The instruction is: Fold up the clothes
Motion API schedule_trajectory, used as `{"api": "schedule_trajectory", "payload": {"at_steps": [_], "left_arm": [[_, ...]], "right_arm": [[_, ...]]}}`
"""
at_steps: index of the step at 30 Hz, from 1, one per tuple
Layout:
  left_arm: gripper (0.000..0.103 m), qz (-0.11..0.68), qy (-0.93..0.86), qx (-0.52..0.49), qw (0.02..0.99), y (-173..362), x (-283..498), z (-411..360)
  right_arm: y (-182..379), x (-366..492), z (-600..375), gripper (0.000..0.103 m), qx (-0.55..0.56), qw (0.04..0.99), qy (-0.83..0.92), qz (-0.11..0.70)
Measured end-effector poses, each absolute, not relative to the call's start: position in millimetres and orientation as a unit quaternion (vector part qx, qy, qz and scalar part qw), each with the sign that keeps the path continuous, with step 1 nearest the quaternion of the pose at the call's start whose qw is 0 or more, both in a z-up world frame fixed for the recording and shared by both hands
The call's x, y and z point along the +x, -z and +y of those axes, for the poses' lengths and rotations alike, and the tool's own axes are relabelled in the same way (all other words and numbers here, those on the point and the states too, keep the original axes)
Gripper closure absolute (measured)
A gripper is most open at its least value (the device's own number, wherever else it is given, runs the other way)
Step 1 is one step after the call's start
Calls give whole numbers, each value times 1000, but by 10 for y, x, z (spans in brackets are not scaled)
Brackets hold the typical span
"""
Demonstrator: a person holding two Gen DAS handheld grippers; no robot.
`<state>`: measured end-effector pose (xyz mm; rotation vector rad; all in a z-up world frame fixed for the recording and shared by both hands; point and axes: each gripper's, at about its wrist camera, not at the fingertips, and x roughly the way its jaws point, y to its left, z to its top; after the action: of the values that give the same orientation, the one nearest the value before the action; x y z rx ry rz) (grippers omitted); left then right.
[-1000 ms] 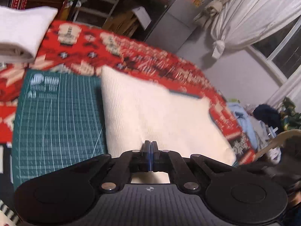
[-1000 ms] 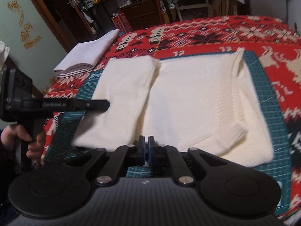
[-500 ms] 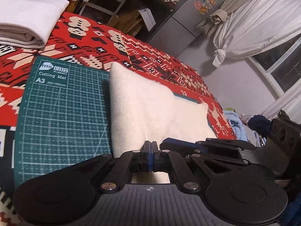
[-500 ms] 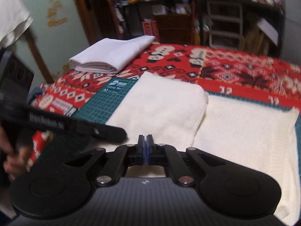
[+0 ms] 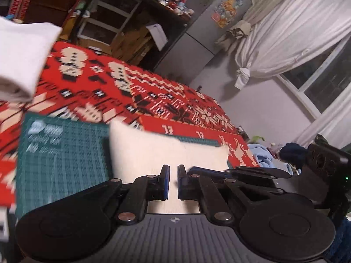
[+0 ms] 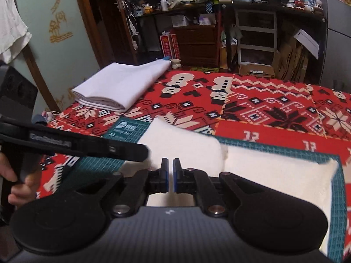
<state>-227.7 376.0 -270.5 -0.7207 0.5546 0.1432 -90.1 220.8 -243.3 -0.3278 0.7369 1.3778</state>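
A pale green wall (image 6: 61, 50) with gold painted markings is seen beside a dark wooden door frame (image 6: 87, 22). Dark shelves (image 6: 179, 19) crowded with bottles and boxes are set against the far side, with flattened cardboard (image 6: 291, 59) leaned nearby. A grey fridge (image 5: 197, 37) covered in stickers is placed near white curtains (image 5: 285, 35), tied back beside a dark window (image 5: 324, 81).
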Motion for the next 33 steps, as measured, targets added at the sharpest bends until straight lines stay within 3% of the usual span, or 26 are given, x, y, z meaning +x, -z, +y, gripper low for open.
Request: {"api": "schedule_trajectory", "payload": {"at_steps": [3, 10, 14, 23, 26, 28, 33], "left_arm": [[101, 296, -87, -324, 894, 2853, -2174, 3834], [101, 266, -87, -386, 879, 2874, -2412, 4008], [98, 253, -87, -379, 886, 2770, -2274, 4127], [100, 284, -110, -369, 878, 2920, -2120, 4237], [89, 270, -107, -385, 876, 2847, -2272, 4194], [69, 273, -99, -392, 873, 2800, -2391, 4115], [56, 322, -93, -385, 860, 2777, -2651, 3813]], "right_arm": [[2577, -788, 2300, 100, -141, 697, -611, 348], [2675, -421, 2130, 102, -89, 705, -580, 397], [2536, -481, 2322, 99, -94, 705, -602, 365], [2740, -278, 2511, 103, -71, 707, -580, 398], [2614, -250, 2308, 96, -47, 707, -581, 401], [2534, -239, 2087, 92, -42, 707, -580, 403], [2449, -141, 1380, 89, -46, 721, -546, 425]]}}
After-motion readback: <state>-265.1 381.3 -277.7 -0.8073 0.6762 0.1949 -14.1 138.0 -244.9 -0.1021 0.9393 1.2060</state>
